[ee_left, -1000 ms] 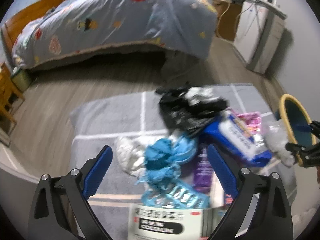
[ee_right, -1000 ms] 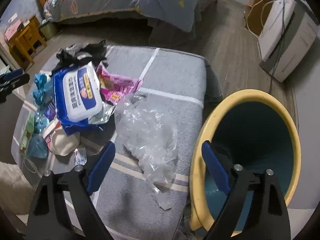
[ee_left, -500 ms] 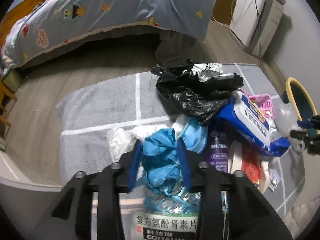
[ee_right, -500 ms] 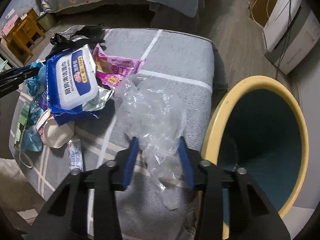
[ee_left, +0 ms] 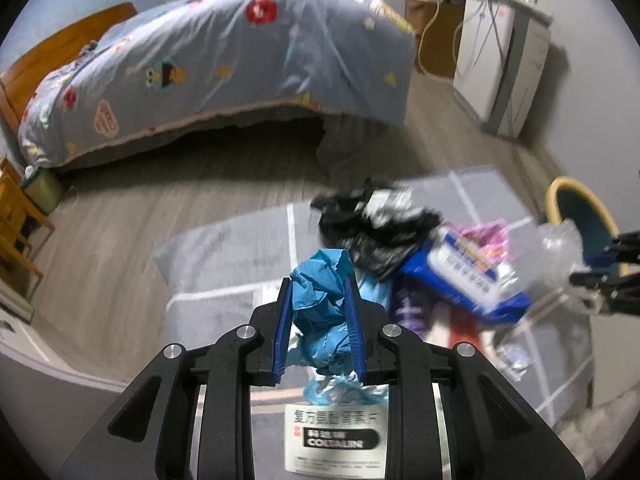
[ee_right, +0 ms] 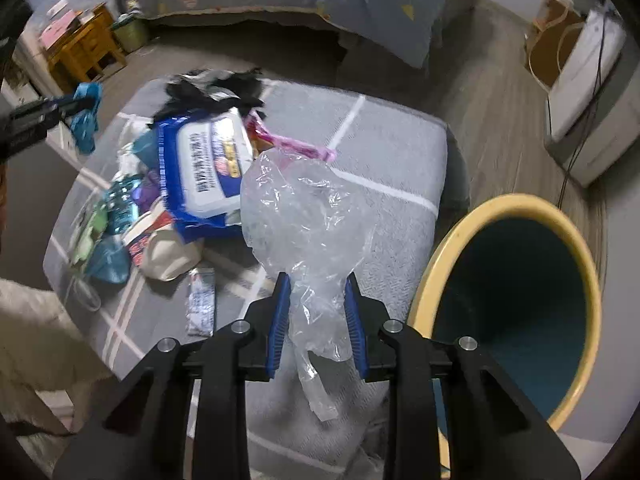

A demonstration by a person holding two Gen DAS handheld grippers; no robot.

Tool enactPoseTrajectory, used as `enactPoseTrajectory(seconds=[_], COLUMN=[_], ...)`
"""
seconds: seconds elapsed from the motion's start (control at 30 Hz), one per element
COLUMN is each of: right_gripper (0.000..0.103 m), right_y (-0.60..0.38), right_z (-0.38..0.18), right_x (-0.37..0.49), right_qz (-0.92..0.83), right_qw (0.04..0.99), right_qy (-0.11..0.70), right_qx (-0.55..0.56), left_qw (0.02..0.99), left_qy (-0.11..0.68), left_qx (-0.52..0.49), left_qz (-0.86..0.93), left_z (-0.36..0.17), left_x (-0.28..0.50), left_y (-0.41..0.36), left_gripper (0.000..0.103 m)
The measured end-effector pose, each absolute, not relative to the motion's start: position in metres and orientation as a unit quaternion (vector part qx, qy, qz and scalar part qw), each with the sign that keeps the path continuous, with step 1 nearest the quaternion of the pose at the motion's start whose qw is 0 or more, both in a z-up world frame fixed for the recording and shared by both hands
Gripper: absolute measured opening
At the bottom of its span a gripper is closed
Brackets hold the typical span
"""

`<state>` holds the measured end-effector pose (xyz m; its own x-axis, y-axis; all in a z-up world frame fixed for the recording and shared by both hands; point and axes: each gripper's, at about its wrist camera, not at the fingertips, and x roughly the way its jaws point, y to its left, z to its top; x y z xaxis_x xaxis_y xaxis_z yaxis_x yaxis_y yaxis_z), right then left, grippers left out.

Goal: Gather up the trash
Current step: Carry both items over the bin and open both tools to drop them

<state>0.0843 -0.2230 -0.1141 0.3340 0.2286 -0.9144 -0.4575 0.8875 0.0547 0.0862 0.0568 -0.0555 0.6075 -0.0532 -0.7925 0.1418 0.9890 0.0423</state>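
Our left gripper (ee_left: 319,322) is closing on a crumpled blue wad (ee_left: 322,300), which stands between the blue pads with its long axis running up the frame, its peak pointing toward the bed (ee_left: 224,68). Our right gripper (ee_right: 316,322) is closing on a clear plastic bag (ee_right: 304,216); the bag balloons upward from the pads to mid-frame and a thin tail hangs down below them.

At lower right of the right wrist view the yellow-rimmed bin (ee_right: 436,264) gapes open, just beside the edge of the grey striped pad (ee_right: 392,152), with bare pad between bag and rim. The rest of the litter sits left of centre: a blue wipes pack (ee_right: 204,168), black bag (ee_right: 216,92) and a medicine box (ee_left: 334,436). Wood floor (ee_left: 160,208) surrounds the pad.
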Motion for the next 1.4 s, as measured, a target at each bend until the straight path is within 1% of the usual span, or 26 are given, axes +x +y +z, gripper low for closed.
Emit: enactPoseTrajectory(seconds=[0.2, 0.37, 0.5, 0.8, 0.93, 1.1, 1.27, 1.33, 1.37, 1.4], right_gripper=[0.027, 0.027, 0.027, 0.027, 0.027, 0.027, 0.028, 0.032, 0.037, 0.041], right_y=[-0.241, -0.277, -0.314, -0.401, -0.427, -0.444, -0.449, -0.451, -0.453, -0.453], right_z=[-0.077, -0.05, -0.046, -0.048, -0.051, -0.066, -0.077, -0.079, -0.08, -0.08], right_x=[0.071, 0.063, 0.055, 0.046, 0.053, 0.059, 0.065, 0.065, 0.066, 0.065], right_qz=[0.216, 0.189, 0.147, 0.053, 0.015, -0.006, -0.011, -0.015, -0.017, -0.02], right_qw=[0.828, 0.851, 0.86, 0.871, 0.871, 0.864, 0.86, 0.859, 0.859, 0.859], right_qy=[0.51, 0.487, 0.487, 0.486, 0.488, 0.498, 0.503, 0.504, 0.504, 0.504], right_qx=[-0.092, -0.059, -0.03, 0.043, 0.051, 0.079, 0.09, 0.088, 0.089, 0.089], left_qw=[0.911, 0.914, 0.91, 0.886, 0.868, 0.846, 0.832, 0.828, 0.827, 0.828], left_qy=[0.401, 0.381, 0.378, 0.378, 0.388, 0.413, 0.415, 0.413, 0.411, 0.408], left_qx=[0.044, 0.062, 0.067, 0.101, 0.115, 0.1, 0.103, 0.111, 0.114, 0.116], left_qz=[-0.083, -0.122, -0.158, -0.25, -0.287, -0.323, -0.354, -0.363, -0.365, -0.366], left_z=[-0.014, 0.006, 0.013, 0.003, -0.012, -0.035, -0.051, -0.055, -0.056, -0.057], left_x=[0.072, 0.066, 0.067, 0.076, 0.084, 0.096, 0.101, 0.101, 0.1, 0.1], left_y=[0.034, -0.004, -0.039, -0.142, -0.192, -0.24, -0.279, -0.29, -0.292, -0.294], left_gripper=[0.026, 0.026, 0.026, 0.026, 0.026, 0.027, 0.032, 0.036, 0.043, 0.054])
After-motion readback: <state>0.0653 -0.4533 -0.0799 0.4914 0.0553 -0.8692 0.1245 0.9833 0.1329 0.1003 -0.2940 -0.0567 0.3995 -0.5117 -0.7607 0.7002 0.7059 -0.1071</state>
